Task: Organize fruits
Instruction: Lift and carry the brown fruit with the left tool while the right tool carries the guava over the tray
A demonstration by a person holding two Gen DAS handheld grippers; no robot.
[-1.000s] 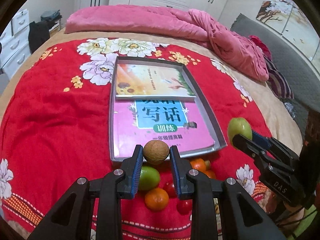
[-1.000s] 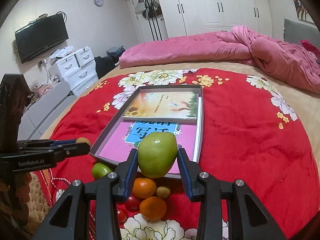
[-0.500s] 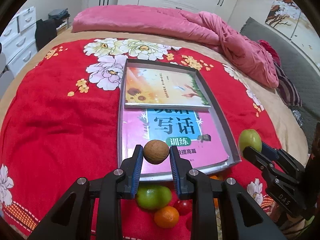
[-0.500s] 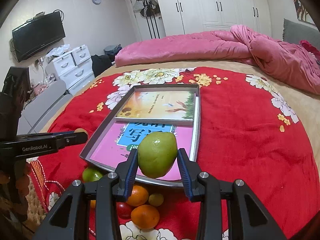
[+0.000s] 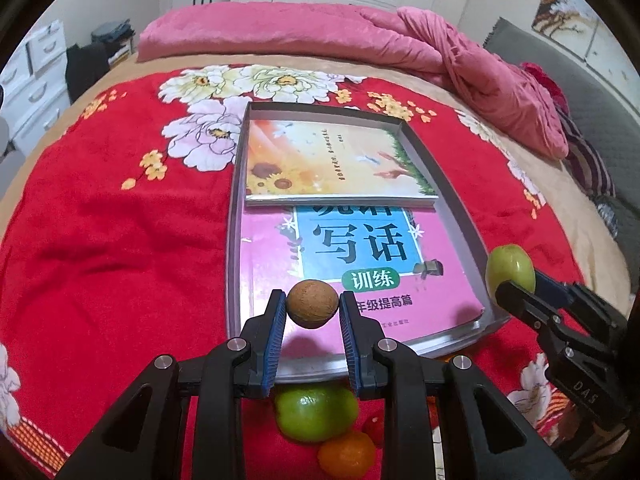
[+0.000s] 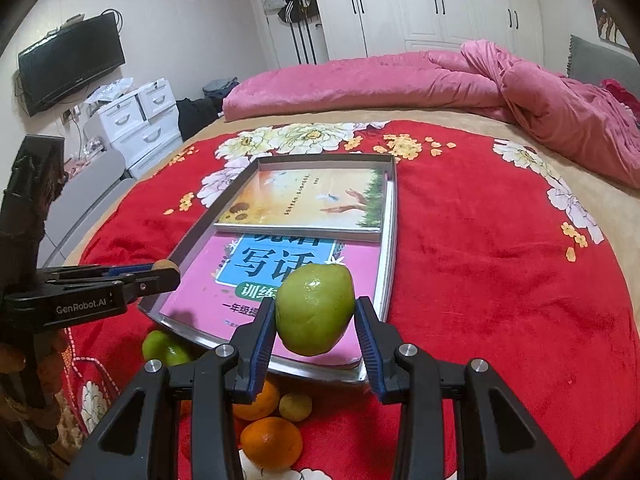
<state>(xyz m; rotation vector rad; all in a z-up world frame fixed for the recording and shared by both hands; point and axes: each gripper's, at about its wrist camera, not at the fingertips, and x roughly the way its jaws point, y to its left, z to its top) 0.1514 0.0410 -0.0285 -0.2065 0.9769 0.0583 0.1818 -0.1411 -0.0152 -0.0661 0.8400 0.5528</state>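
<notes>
Left wrist view first: the left hand-held gripper (image 5: 313, 310) is clamped on a small brown round fruit (image 5: 313, 309), pinched at its sides so it hangs clear over the near end of the tray (image 5: 460, 216). I'd guess it's held there to be set down in the tray. Off to that gripper's right, the right hand-held gripper (image 5: 505, 282) carries a green fruit (image 5: 510, 266) by the tray's near right corner. Just under the fingers, on the red bedspread (image 5: 112, 248), I count one green fruit, one orange one and a bit of something red. The tray has two books in it, a pink one (image 5: 360, 264) nearest the gripper and a sunflower one (image 5: 332, 164) beyond.

Right wrist view: the right gripper grips that green fruit at its widest part, above the tray's near edge. Below it, loose on the bed: two oranges, one small yellowish fruit and one green fruit to the left. So two fruits are held, and at least four or five are still waiting.
</notes>
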